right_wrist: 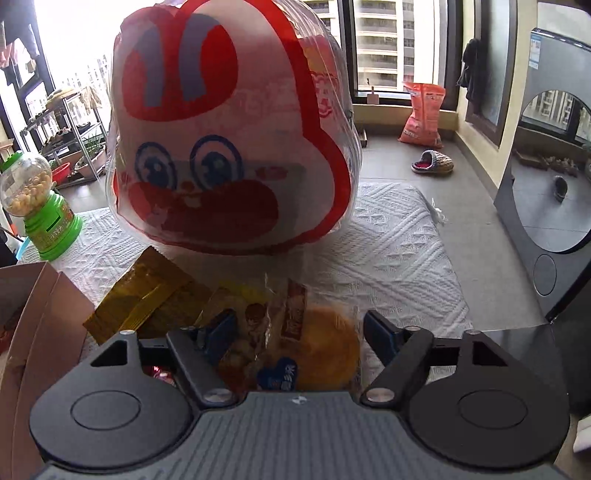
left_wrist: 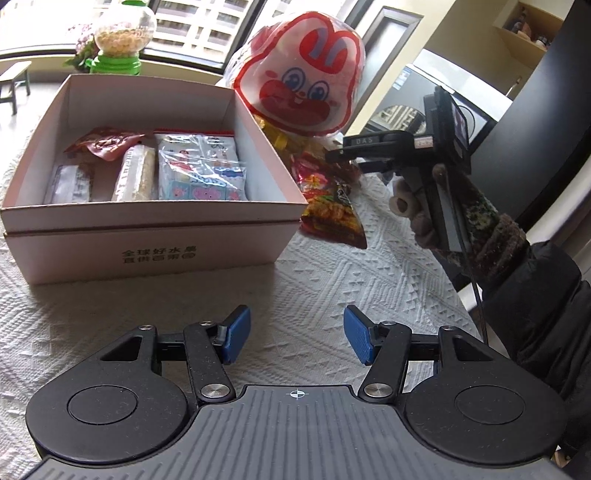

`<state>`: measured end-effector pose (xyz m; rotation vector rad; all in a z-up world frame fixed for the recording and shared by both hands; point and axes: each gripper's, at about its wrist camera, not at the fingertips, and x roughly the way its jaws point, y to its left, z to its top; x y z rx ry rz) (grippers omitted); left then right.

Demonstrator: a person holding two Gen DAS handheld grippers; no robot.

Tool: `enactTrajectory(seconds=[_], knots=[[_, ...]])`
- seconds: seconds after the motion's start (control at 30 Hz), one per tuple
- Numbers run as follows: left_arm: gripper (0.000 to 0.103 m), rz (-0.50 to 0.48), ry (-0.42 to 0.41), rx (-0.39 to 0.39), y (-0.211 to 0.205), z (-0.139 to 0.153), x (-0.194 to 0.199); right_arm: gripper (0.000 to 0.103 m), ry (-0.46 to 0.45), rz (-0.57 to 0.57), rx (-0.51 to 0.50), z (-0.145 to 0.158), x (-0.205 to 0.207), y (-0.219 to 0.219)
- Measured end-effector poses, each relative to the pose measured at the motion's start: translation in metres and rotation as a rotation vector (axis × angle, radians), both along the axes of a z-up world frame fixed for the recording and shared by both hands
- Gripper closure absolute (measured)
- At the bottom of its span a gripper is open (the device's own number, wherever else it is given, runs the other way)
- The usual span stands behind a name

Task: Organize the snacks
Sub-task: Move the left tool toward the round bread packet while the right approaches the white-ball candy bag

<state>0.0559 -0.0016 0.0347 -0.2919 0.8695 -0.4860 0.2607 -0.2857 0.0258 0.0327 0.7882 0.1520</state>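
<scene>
A pink cardboard box (left_wrist: pixel 147 218) holds several snack packets, among them a cartoon-print clear bag (left_wrist: pixel 201 173). Right of it lies a pile of loose snacks with an orange chip packet (left_wrist: pixel 332 218) in front and a big rabbit-face bag (left_wrist: pixel 306 77) behind. My left gripper (left_wrist: pixel 297 338) is open and empty over the white cloth in front of the box. My right gripper (right_wrist: pixel 299 334) is open, its fingers on either side of a clear packet with a round yellow cake (right_wrist: pixel 325 350). The rabbit-face bag (right_wrist: pixel 229 147) stands just beyond. The right gripper also shows in the left wrist view (left_wrist: pixel 343 158), over the pile.
A white textured cloth (left_wrist: pixel 369 280) covers the table. A green candy dispenser (left_wrist: pixel 118 33) stands behind the box, seen also in the right wrist view (right_wrist: pixel 40 206). A yellow packet (right_wrist: pixel 144 295) lies left of the cake. The box corner (right_wrist: pixel 33 306) is at the left. The table edge is at the right.
</scene>
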Motion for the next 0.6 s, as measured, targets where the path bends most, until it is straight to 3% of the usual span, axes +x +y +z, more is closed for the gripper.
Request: enactTrajectory(seconds=[0.03,0.13,0.47,0.53,0.6], knots=[[0.041,-0.002,0.003,0.000,-0.001,-0.001,0.001,0.043,0.003,0.012,-0.007,0.001,-0.007,0.000],[0.042,-0.013,0.011,0.003,-0.007,-0.003,0.003,0.050,0.010,0.073,-0.026,0.002,-0.035,0.000],[0.042,-0.037,0.029,0.009,-0.021,-0.003,0.002,0.046,0.044,0.413,0.102,0.023,-0.138,0.021],[0.042,-0.042,0.030,0.006,-0.023,-0.002,0.002,0.037,0.003,0.381,0.104,0.032,-0.137,0.023],[0.042,-0.048,0.030,0.001,-0.026,0.000,0.002,0.029,-0.078,0.280,0.040,0.038,-0.125,0.025]])
